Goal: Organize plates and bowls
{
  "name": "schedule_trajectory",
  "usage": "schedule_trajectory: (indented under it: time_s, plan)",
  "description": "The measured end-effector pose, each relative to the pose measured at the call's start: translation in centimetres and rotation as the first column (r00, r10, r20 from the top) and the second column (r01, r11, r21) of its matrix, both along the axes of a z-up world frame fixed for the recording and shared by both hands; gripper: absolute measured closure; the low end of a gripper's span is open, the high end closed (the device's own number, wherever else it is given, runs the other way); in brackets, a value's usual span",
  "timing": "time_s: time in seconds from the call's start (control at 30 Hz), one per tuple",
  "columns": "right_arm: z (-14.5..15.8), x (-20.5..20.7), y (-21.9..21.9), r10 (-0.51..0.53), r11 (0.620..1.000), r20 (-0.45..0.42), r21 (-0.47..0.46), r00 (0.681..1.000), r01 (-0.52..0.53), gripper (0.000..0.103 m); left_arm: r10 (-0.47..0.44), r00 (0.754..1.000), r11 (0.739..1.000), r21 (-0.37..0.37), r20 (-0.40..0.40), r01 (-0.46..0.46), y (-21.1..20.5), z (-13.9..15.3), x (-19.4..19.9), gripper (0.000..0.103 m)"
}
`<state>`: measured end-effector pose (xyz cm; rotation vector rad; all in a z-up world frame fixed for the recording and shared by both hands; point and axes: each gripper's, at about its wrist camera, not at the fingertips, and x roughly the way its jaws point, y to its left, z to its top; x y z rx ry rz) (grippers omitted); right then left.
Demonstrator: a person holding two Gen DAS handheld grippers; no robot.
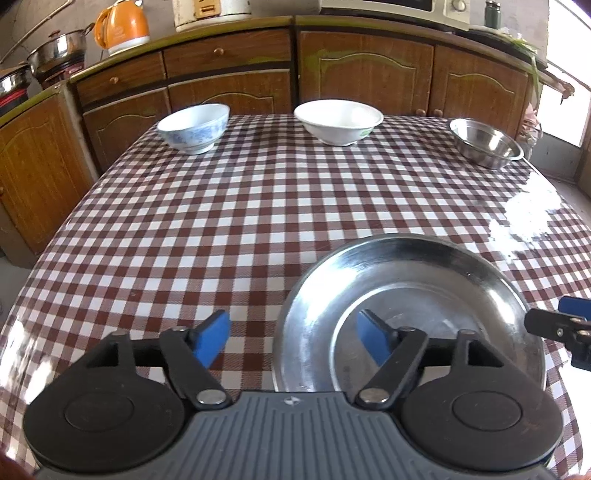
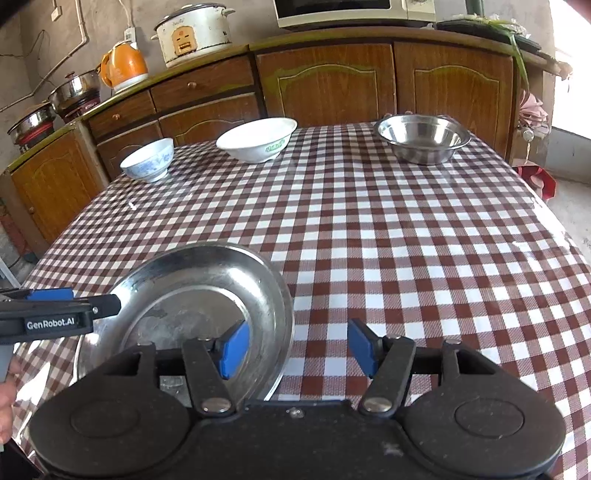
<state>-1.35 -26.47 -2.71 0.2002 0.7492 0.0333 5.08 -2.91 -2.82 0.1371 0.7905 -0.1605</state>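
Observation:
A steel plate (image 1: 424, 280) (image 2: 192, 280) lies on the checked tablecloth (image 1: 240, 221) near the front edge. My left gripper (image 1: 291, 334) is open and straddles the plate's left rim, one blue pad over the plate and one over the cloth, neither pressing. My right gripper (image 2: 298, 345) is open too and straddles the plate's right rim in the same way. Along the far edge stand a blue-patterned bowl (image 1: 194, 127) (image 2: 147, 160), a white bowl (image 1: 339, 122) (image 2: 258, 142) and a steel bowl (image 1: 485, 142) (image 2: 423, 142).
Wooden cabinets (image 1: 229, 70) run behind the table. On their counter are an orange kettle (image 2: 123, 66), a rice cooker (image 2: 192, 33), steel pots (image 2: 74, 90) and a microwave (image 2: 351, 11). A hand (image 2: 5, 398) shows at the lower left.

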Motion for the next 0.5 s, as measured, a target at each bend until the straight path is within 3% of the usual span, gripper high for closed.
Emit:
schedule_trajectory:
  time_s: [0.27, 0.47, 0.5]
  plan:
    - [-0.6, 0.2, 0.0, 0.008, 1.000, -0.028, 0.023, 1.000, -0.007, 0.027, 0.021, 0.998, 0.999, -0.027, -0.059, -0.022, 0.6, -1.0, 0.8, 0.013]
    - [-1.8, 0.7, -0.2, 0.000, 0.998, -0.066, 0.067, 0.998, 0.005, 0.026, 0.016, 0.994, 0.999, -0.047, -0.108, -0.021, 0.5, -1.9, 1.2, 0.014]
    - [-2.0, 0.8, -0.2, 0.002, 0.997, -0.073, 0.079, 0.997, 0.003, 0.026, 0.010, 0.993, 0.999, -0.051, -0.115, -0.016, 0.4, -2.1, 1.3, 0.019]
